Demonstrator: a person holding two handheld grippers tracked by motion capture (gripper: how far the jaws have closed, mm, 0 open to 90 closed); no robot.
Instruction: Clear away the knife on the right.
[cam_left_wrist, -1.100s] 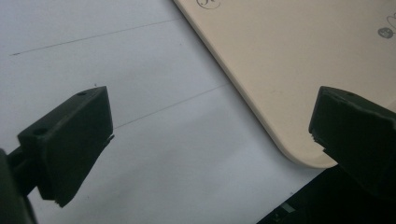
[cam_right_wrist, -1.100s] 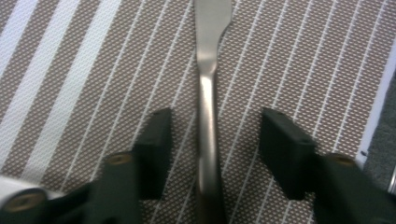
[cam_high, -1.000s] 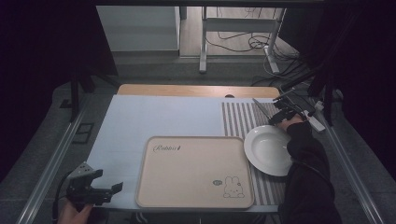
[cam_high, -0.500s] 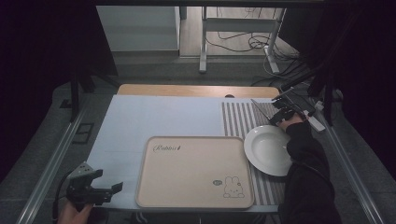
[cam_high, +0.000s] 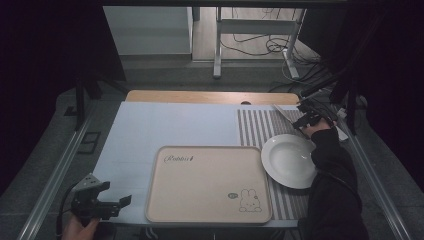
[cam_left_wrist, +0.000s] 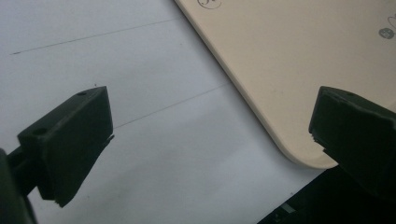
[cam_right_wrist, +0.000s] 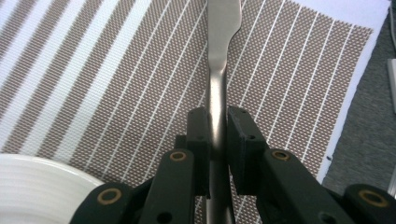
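Steel is what the right gripper (cam_right_wrist: 217, 140) has between its pads: its jaws have just been closing, and in the right gripper view they now pinch the narrow handle of a knife (cam_right_wrist: 219, 70), whose blade runs straight ahead over the striped mat (cam_right_wrist: 116, 70). I judge the grasp made and the lift not yet begun, since the knife seems to lie flat on the mat, at its far right edge, where the high view shows the blade (cam_high: 283, 113) slanting away from the right gripper (cam_high: 306, 120). From a second ago the high view differs little: the right hand sits in about the same spot over the mat's far corner, and the plate and tray have not shifted. The left gripper (cam_high: 100, 202) hovers at the near left corner of the table (cam_high: 170, 122), its jaws spread wide with nothing between them; its own view looks past the two pads (cam_left_wrist: 70, 140) at the tray's rounded corner (cam_left_wrist: 280, 93). The white plate (cam_high: 290, 160) lies just near of the knife, partly on the mat and touching or nearly touching the tray (cam_high: 207, 182). If the knife is meant for the tray or the plate's side, the plate rim and the person's own sleeve (cam_high: 332, 170) lie closest to that path; otherwise the way looks free.
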